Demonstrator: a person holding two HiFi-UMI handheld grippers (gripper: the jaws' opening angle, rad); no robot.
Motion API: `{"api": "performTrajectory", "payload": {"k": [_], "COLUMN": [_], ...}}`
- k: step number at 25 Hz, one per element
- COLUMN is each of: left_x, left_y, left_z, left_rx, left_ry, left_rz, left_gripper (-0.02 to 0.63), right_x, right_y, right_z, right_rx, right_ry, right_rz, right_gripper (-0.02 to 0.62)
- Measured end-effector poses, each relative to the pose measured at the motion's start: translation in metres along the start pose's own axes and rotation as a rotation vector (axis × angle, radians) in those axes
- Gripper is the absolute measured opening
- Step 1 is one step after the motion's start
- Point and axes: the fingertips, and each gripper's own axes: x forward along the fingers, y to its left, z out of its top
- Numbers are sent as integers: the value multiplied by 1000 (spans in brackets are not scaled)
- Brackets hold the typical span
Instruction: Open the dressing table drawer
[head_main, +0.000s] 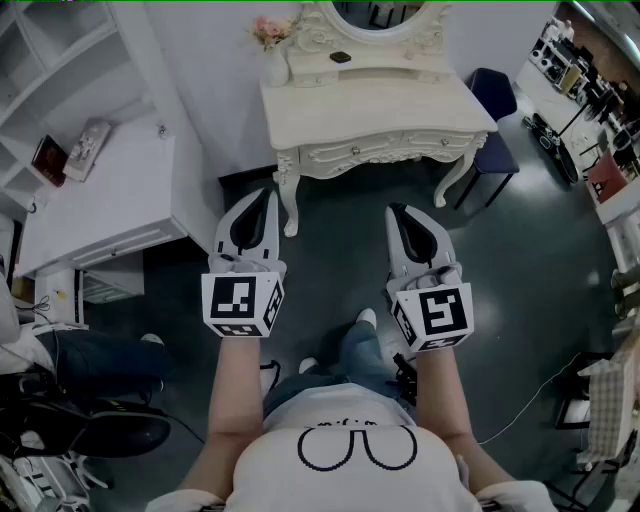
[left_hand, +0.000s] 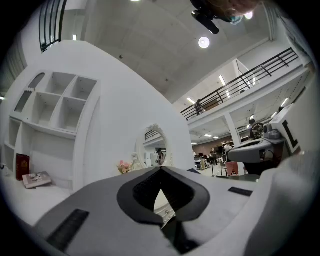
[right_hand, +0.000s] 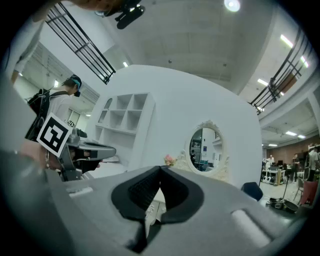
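The cream dressing table (head_main: 400, 105) with an oval mirror stands against the far wall, and its drawers (head_main: 352, 152) are closed along the carved front. My left gripper (head_main: 267, 193) and right gripper (head_main: 397, 211) hover side by side over the dark floor, well short of the table and pointing at it. Both are shut with nothing between the jaws. In the left gripper view the left gripper (left_hand: 161, 169) has its tips meeting below the mirror (left_hand: 156, 147). In the right gripper view the right gripper (right_hand: 161, 169) is likewise closed, with the mirror (right_hand: 204, 147) beyond it.
A white cabinet with open shelves (head_main: 100, 200) stands at the left, close to the table's left leg. A dark blue stool (head_main: 495, 100) sits at the table's right. Pink flowers in a vase (head_main: 272, 40) stand on the tabletop. A cable (head_main: 530, 395) lies on the floor.
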Motion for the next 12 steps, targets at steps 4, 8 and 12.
{"api": "performTrajectory", "payload": {"k": [4,8,12], "left_x": [-10,-10,7], "left_y": [0,4,12], "left_z": [0,-2,-9], "left_rx": [-13,-13,-14], "left_ry": [-6,-1,0], "left_rz": [-12,-22,-23], "left_gripper": [-2,-2,-2], "right_x": [-8,-7,7], "right_y": [5,3,-8], "right_z": [-3,-3,-7], "right_rx": [-16,-20,13], "right_ry": [21,25,4], "right_rz": [-17,-41,-57], "right_gripper": [0,0,-2]}}
